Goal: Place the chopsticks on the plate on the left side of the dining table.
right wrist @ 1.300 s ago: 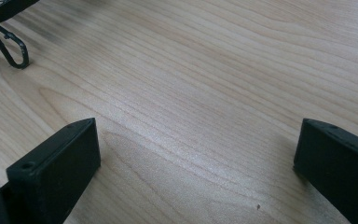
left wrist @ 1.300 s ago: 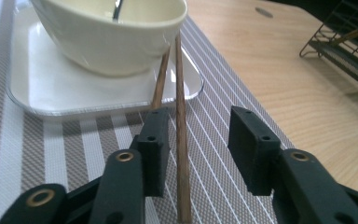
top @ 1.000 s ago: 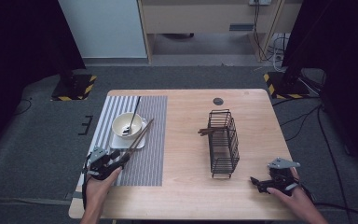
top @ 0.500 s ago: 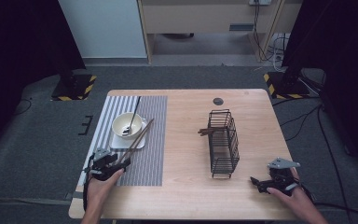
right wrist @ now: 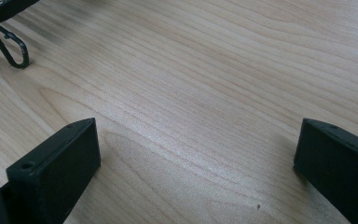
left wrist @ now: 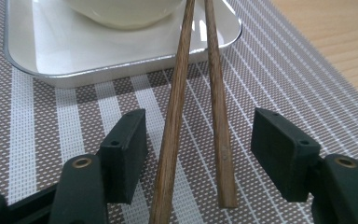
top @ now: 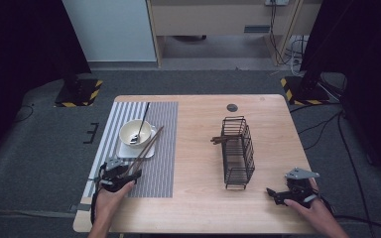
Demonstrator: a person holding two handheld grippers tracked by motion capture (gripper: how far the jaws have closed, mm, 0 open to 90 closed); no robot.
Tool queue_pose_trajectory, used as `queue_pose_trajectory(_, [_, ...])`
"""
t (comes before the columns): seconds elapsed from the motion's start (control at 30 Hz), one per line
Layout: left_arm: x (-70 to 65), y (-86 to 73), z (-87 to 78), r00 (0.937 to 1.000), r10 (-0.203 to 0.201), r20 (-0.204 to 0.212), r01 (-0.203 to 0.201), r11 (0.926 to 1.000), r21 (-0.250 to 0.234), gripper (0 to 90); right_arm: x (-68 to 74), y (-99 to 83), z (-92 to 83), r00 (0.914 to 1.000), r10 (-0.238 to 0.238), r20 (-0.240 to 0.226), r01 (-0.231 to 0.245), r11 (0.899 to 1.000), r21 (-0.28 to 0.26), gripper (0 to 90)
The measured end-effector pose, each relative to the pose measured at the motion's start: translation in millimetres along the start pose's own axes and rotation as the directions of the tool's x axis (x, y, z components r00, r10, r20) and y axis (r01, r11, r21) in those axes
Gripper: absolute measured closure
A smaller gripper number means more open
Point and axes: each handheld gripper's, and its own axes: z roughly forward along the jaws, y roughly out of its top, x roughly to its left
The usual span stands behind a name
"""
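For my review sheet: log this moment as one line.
left gripper: jaws just closing, astride chopsticks, pads apart | right gripper: open over table | wire basket: untouched

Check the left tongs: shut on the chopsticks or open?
Open. In the left gripper view the left tongs straddle both chopsticks, with striped mat visible between each pad and the wood; the jaws have just been closing a little.

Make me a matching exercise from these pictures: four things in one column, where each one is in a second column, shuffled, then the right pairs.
Things:
1. chopsticks
2. bowl
3. wire basket
4. right gripper

Places:
A. on the white tray
B. on bare wood, near the table's right front corner
C. between the left gripper's open jaws
D. standing on the wooden table, right of the striped mat

Pairs: 1-C, 2-A, 3-D, 4-B
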Motion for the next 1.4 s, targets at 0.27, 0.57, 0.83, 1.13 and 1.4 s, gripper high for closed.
queue_pose_trajectory(0.27, [-1.6,1.5,2.0,0.9996,0.016,-0.022,-0.015,0.9999,0.003,44.5,0.0,0.0,0.0,1.0,0.0,0.0,0.0,1.0,0.0,0.2])
queue_pose_trajectory(0.57, [-3.8,5.0,1.9,0.9987,0.025,-0.044,-0.024,0.9996,0.013,60.7,0.0,0.0,0.0,1.0,0.0,0.0,0.0,1.0,0.0,0.2])
queue_pose_trajectory(0.83, [-3.1,6.9,0.2,0.9985,0.022,-0.051,-0.021,0.9996,0.019,74.3,0.0,0.0,0.0,1.0,0.0,0.0,0.0,1.0,0.0,0.2])
queue_pose_trajectory(1.13, [-0.4,7.7,-0.3,0.9988,0.018,-0.046,-0.017,0.9996,0.022,73.9,0.0,0.0,0.0,1.0,0.0,0.0,0.0,1.0,0.0,0.2])
queue_pose_trajectory(1.4, [4.7,8.9,-1.0,0.9991,0.03,-0.029,-0.03,0.9994,0.017,73.3,0.0,0.0,0.0,1.0,0.0,0.0,0.0,1.0,0.0,0.2])
